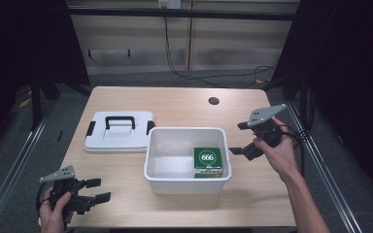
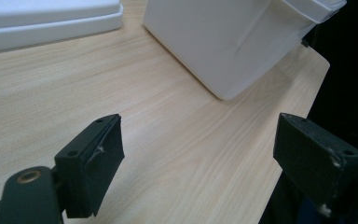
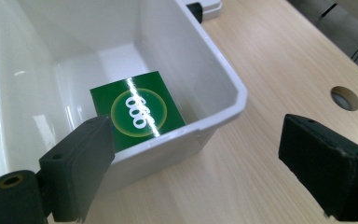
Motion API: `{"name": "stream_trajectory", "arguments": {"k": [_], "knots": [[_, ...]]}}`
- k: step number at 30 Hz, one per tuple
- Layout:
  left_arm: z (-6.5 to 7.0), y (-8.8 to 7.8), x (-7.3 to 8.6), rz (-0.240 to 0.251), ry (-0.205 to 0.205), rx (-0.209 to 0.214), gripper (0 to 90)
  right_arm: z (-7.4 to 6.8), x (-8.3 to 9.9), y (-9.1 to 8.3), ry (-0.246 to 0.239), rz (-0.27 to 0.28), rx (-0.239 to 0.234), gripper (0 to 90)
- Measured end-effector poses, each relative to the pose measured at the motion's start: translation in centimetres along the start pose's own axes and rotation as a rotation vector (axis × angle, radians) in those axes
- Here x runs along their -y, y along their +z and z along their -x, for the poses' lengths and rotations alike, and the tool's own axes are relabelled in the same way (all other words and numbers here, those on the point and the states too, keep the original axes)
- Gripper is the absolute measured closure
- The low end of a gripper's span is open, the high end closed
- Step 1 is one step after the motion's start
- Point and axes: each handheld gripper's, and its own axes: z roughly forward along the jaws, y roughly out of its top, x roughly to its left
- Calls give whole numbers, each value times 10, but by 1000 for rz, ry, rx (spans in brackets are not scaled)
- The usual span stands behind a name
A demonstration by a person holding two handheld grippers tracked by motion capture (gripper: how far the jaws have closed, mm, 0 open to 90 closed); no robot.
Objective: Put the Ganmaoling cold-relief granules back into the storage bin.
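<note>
A white plastic bin (image 1: 187, 182) stands in the middle of the wooden table. Inside it, at its right end, lies a green box marked 666 (image 1: 207, 160), which the right gripper view shows as the same green box (image 3: 137, 112). The bin's white lid (image 1: 119, 132) with black handle and clips lies flat to the bin's left. My right gripper (image 1: 239, 138) hovers just right of the bin, open and empty, jaws pointing at the bin wall (image 3: 214, 84). My left gripper (image 1: 99, 190) rests low at the table's front left, open and empty, facing the bin (image 2: 228, 42).
A round cable hole (image 1: 213, 101) sits at the table's back right. Metal frame rails run along both sides of the table. Cables trail over the floor behind it. Bare tabletop (image 1: 126, 199) lies between the left gripper and the bin.
</note>
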Motion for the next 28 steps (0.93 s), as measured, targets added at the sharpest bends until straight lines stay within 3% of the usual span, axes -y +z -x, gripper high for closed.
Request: {"name": "stream_trajectory", "arguments": {"k": [12,22,28], "knots": [[0,2,-1,-1,-4,-4,160,-8,49,-25,94,73,68,111],[0,2,-1,-3,-2,-5,160,-24,96,-34,180,139,115,123],[0,2,-1,-1,-5,-7,160,-25,111,-32,209,154,144,123]]}}
